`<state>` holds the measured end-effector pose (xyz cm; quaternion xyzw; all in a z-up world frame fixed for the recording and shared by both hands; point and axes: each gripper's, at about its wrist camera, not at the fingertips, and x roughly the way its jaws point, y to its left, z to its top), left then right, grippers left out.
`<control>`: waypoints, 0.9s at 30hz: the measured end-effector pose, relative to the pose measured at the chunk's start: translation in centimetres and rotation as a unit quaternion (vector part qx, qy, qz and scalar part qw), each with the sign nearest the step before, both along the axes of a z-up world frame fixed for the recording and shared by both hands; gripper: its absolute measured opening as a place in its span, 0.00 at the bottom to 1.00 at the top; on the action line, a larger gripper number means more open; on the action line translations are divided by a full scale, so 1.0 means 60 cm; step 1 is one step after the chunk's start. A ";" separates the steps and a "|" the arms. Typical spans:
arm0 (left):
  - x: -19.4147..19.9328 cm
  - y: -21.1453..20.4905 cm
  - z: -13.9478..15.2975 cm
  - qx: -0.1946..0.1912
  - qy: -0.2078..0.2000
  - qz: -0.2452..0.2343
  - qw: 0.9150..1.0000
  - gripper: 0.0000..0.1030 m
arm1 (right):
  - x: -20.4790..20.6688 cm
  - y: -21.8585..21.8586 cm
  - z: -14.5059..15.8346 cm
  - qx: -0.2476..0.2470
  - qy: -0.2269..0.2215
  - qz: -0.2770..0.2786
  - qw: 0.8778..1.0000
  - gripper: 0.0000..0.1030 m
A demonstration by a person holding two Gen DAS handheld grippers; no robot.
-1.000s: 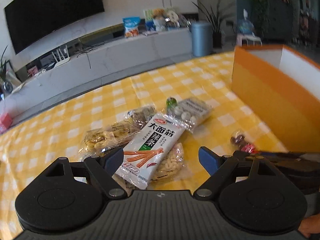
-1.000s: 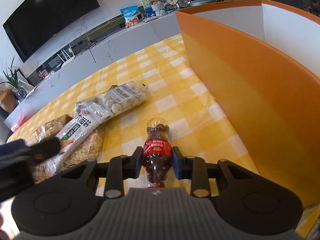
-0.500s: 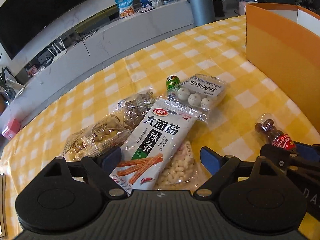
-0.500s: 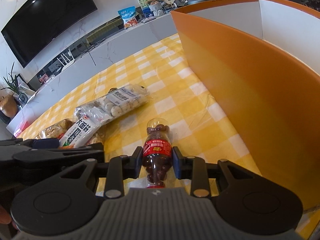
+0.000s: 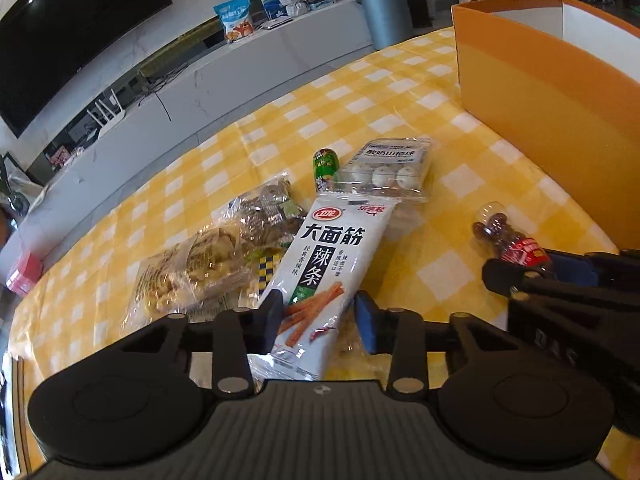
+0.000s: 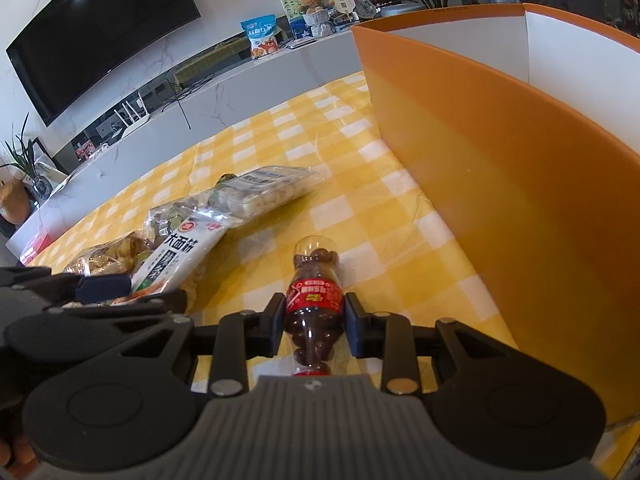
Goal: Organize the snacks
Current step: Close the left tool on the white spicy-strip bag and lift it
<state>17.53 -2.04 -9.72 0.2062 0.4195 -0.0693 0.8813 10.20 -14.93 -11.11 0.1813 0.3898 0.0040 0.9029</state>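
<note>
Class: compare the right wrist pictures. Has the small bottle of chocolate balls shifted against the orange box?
No. The bottle sits in the same spot beside the orange box, clamped in the right gripper.

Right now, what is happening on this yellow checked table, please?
A person is sorting snacks with two tools. The right hand-held gripper is shut on a small clear bottle of brown candies. The left hand-held gripper is closing around a white spicy-strip packet. The tall orange cardboard box stands beside them.

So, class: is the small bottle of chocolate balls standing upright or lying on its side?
Lying on its side. The bottle rests lengthwise on the checked tablecloth, cap toward the camera, gripped by the right tongs.
</note>
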 end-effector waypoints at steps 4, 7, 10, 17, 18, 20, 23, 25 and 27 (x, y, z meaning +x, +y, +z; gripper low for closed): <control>-0.030 0.029 0.025 -0.032 0.001 0.010 0.999 0.18 | -0.001 0.003 0.000 -0.006 -0.001 0.002 1.000 0.29; -0.055 0.054 0.043 -0.053 -0.002 0.014 0.999 0.13 | -0.001 0.006 0.002 -0.013 -0.002 0.004 1.000 0.29; -0.078 0.066 0.054 -0.067 -0.008 0.012 0.998 0.09 | -0.001 0.007 0.002 -0.015 -0.003 0.004 1.000 0.29; -0.100 0.048 0.051 -0.058 -0.051 -0.055 0.996 0.32 | -0.001 0.008 0.002 -0.016 -0.003 0.003 1.000 0.29; -0.098 0.043 0.048 -0.051 -0.055 -0.069 0.995 0.39 | -0.001 0.009 0.002 -0.016 -0.003 0.003 1.000 0.29; -0.092 0.033 0.038 -0.039 -0.061 -0.092 0.993 0.65 | 0.000 0.009 0.002 -0.018 -0.003 0.003 1.000 0.29; -0.076 0.018 0.024 -0.002 -0.075 -0.123 0.990 0.75 | 0.000 0.012 0.002 -0.022 -0.003 0.003 1.000 0.29; -0.054 0.010 0.013 0.028 -0.065 -0.133 0.989 0.75 | 0.000 0.013 0.002 -0.025 -0.004 0.003 1.000 0.29; -0.032 0.010 0.006 0.035 -0.060 -0.129 0.989 0.75 | -0.001 0.015 0.002 -0.028 -0.005 0.003 1.000 0.29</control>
